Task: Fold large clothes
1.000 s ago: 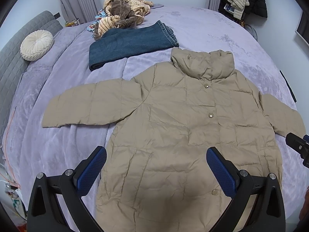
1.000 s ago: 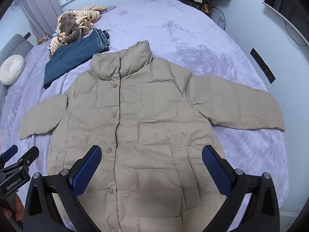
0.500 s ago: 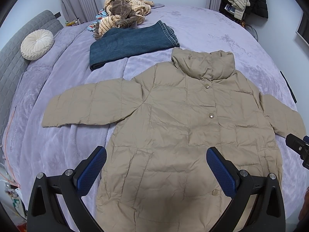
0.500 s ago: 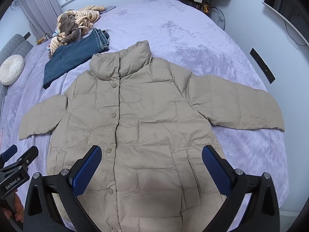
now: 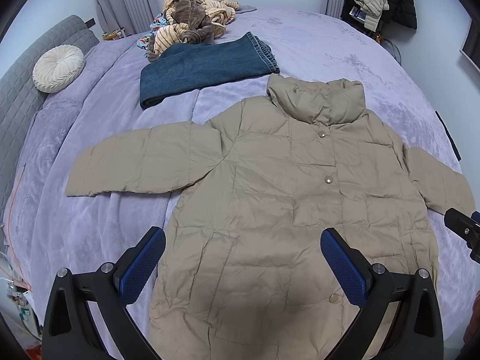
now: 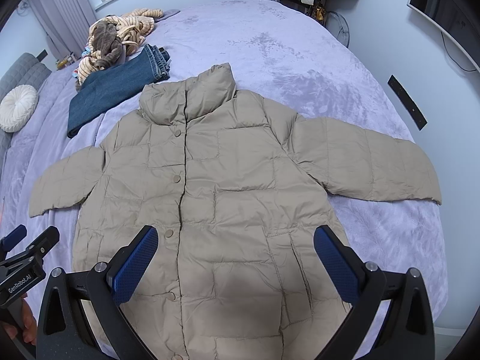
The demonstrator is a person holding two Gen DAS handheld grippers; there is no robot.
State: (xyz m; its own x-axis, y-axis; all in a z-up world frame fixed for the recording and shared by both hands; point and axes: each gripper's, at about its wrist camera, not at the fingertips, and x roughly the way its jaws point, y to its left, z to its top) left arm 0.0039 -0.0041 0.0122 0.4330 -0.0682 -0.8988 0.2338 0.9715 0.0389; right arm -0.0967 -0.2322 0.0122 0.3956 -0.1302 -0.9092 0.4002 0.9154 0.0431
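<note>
Jacket: lying flat and buttoned on the purple bedspread, sleeves spreading out to both sides.
Left gripper: hovering over the hem, jaws released wide, grasping nothing.
Right gripper: hovering likewise, released and empty.
Jeans: lying folded just beyond the collar.

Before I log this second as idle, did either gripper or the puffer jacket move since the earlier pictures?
Nothing visibly changed. The tan puffer jacket lies spread flat, buttoned, both sleeves out. The left gripper and the right gripper hover open over its lower part, holding nothing. The folded jeans are where they were.
</note>
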